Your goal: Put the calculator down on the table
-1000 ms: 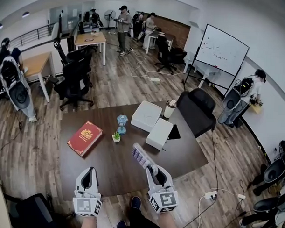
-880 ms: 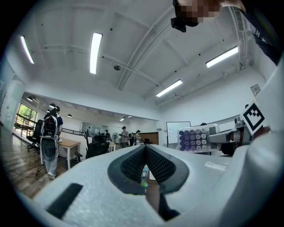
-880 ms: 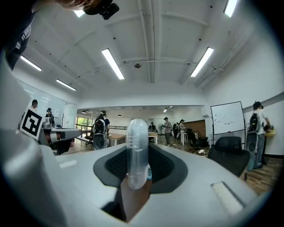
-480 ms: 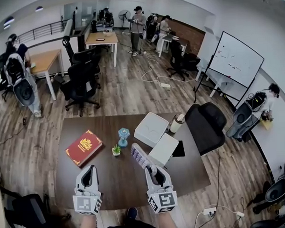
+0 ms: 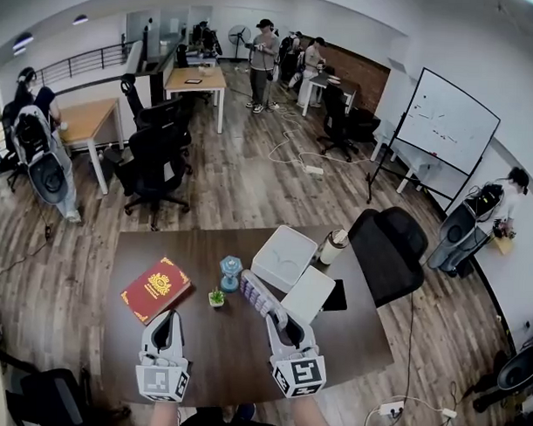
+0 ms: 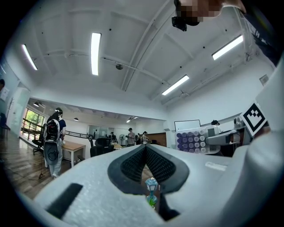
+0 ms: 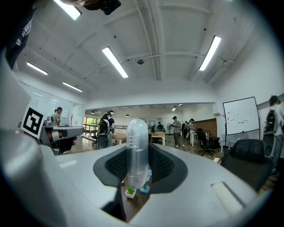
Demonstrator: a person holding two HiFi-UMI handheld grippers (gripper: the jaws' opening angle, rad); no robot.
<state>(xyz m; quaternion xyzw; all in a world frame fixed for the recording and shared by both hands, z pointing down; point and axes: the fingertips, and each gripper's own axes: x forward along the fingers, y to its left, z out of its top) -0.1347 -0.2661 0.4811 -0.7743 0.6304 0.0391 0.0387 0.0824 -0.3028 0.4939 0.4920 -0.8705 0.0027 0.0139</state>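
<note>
**One calculator held in the right claw, clear of the table**

One pale, slab-shaped calculator with rows of round purple keys (image 5: 255, 294) is pinched at its near end by the right gripper (image 5: 277, 316). The jaws press on its two flat faces. It juts forward from the claw and hangs above the dark brown wooden table (image 5: 192, 354) without touching it. In the right gripper view it shows edge-on as a thin, whitish, slightly translucent strip with a rounded far end. In the left gripper view its key face shows, with the purple buttons in a neat grid on a light body.

The left gripper (image 5: 166, 320) is beside it over the near part of the table, its jaws pressed together with nothing between them.

Just beyond the calculator's tip are a tiny green plant in a white pot (image 5: 216, 298) and a small blue lantern figurine (image 5: 230, 272). A flat white box (image 5: 309, 294) lies just to the right of the calculator, and a red hardback book with a gold emblem (image 5: 156, 288) lies to the left.
</note>
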